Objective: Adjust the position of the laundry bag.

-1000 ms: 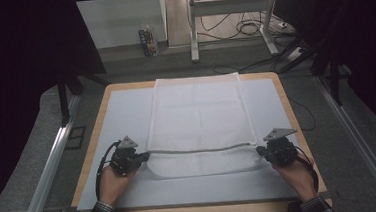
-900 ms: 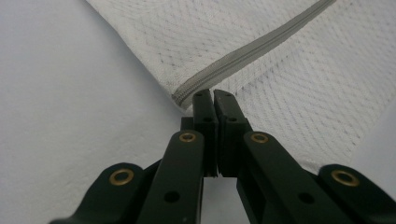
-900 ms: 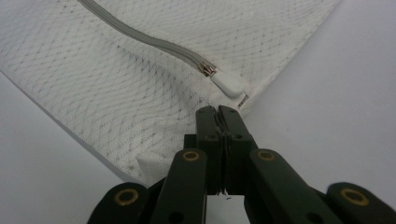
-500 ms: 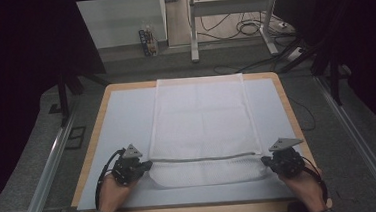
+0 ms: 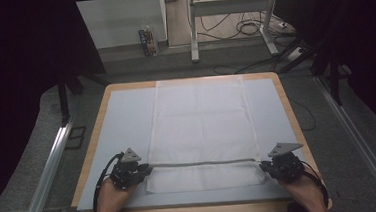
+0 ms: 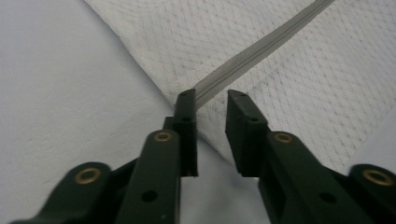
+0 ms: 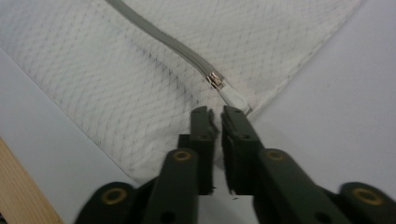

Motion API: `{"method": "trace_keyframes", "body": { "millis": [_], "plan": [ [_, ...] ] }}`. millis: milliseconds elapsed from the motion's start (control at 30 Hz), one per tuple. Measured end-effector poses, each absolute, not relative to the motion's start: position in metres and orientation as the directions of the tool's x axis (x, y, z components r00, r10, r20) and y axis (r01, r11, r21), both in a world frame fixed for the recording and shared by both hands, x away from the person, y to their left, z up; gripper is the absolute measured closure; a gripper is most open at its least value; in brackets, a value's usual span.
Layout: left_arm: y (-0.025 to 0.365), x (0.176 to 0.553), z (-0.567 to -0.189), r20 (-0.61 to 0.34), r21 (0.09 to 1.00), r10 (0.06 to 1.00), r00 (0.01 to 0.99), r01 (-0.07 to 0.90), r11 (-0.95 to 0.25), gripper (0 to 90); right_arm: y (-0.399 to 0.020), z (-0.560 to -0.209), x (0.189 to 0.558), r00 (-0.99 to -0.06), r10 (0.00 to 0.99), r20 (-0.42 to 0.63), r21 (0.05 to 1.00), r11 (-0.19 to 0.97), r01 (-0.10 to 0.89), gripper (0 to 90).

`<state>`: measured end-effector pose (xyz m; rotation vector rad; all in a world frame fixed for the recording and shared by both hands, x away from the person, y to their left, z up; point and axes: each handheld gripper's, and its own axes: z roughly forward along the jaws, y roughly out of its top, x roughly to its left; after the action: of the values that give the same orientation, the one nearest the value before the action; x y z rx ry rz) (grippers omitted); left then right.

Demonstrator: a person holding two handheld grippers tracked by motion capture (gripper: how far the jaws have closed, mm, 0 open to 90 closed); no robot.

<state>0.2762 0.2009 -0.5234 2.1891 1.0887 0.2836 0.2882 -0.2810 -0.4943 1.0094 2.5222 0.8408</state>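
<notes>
Nearest me, both grippers sit at the near end of the white mesh bag (image 5: 201, 130), one at each end of its grey zipper (image 5: 202, 162). My left gripper (image 5: 141, 172) has its jaws apart, straddling the zipper's left end. My right gripper (image 5: 266, 166) looks nearly closed just short of the zipper pull (image 7: 232, 97); whether it pinches cloth I cannot tell. That zipper runs left to right between them, while the bag's long axis stretches away across the table (image 5: 121, 115).

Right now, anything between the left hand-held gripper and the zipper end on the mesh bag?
Nothing visible. The left hand-held gripper is open right at the zipper end on the bag, with only bare mat beside it.
</notes>
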Motion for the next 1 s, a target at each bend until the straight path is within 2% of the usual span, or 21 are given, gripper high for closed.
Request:
{"method": "trace_keyframes", "body": {
  "millis": [33,67,100,167,200,233,267,400,467,500,567,700,1000],
  "plan": [
    [0.201,0.276,-0.523,-0.095,0.654,0.773,0.628,0.624,-0.427,66.3,-0.282,-0.494,0.289,-0.710,0.702,-0.054,0.625,0.578,0.524,70.8],
    [0.201,0.276,-0.523,-0.095,0.654,0.773,0.628,0.624,-0.427,62.9,-0.282,-0.494,0.289,-0.710,0.702,-0.054,0.625,0.578,0.524,70.8],
    [0.202,0.276,-0.523,-0.095,0.663,0.772,0.628,0.619,-0.422,60.2,-0.282,-0.493,0.290,-0.717,0.695,-0.056,0.638,0.577,0.510,62.7],
    [0.202,0.274,-0.522,-0.088,0.673,0.778,0.623,0.612,-0.414,52.2,-0.283,-0.493,0.291,-0.717,0.695,-0.058,0.652,0.570,0.499,55.0],
    [0.202,0.274,-0.522,-0.088,0.673,0.778,0.623,0.612,-0.414,47.9,-0.283,-0.493,0.291,-0.717,0.695,-0.058,0.652,0.570,0.499,55.0],
    [0.203,0.274,-0.522,-0.081,0.677,0.782,0.618,0.610,-0.412,43.0,-0.284,-0.492,0.292,-0.716,0.696,-0.052,0.665,0.559,0.495,47.2],
    [0.203,0.274,-0.522,-0.076,0.679,0.792,0.606,0.613,-0.404,43.0,-0.284,-0.492,0.292,-0.716,0.696,-0.052,0.665,0.559,0.495,47.2],
    [0.207,0.277,-0.524,-0.095,0.687,0.816,0.570,0.630,-0.360,23.3,-0.286,-0.494,0.296,-0.714,0.699,-0.041,0.681,0.542,0.492,33.1],
    [0.207,0.278,-0.524,-0.100,0.691,0.821,0.562,0.633,-0.349,16.9,-0.287,-0.496,0.299,-0.717,0.696,-0.039,0.692,0.536,0.484,22.4],
    [0.205,0.278,-0.525,-0.084,0.684,0.827,0.556,0.636,-0.358,8.9,-0.287,-0.498,0.302,-0.717,0.696,-0.043,0.690,0.540,0.482,16.5],
    [0.203,0.278,-0.526,-0.067,0.671,0.820,0.568,0.634,-0.384,6.5,-0.287,-0.501,0.303,-0.716,0.697,-0.046,0.681,0.546,0.488,10.0],
    [0.201,0.278,-0.526,-0.081,0.671,0.803,0.590,0.628,-0.395,4.5,-0.288,-0.503,0.305,-0.719,0.694,-0.035,0.686,0.540,0.488,4.5],
    [0.200,0.278,-0.527,-0.067,0.673,0.803,0.593,0.621,-0.402,4.6,-0.291,-0.502,0.305,-0.714,0.700,-0.016,0.699,0.519,0.492,2.6]
  ]
}}
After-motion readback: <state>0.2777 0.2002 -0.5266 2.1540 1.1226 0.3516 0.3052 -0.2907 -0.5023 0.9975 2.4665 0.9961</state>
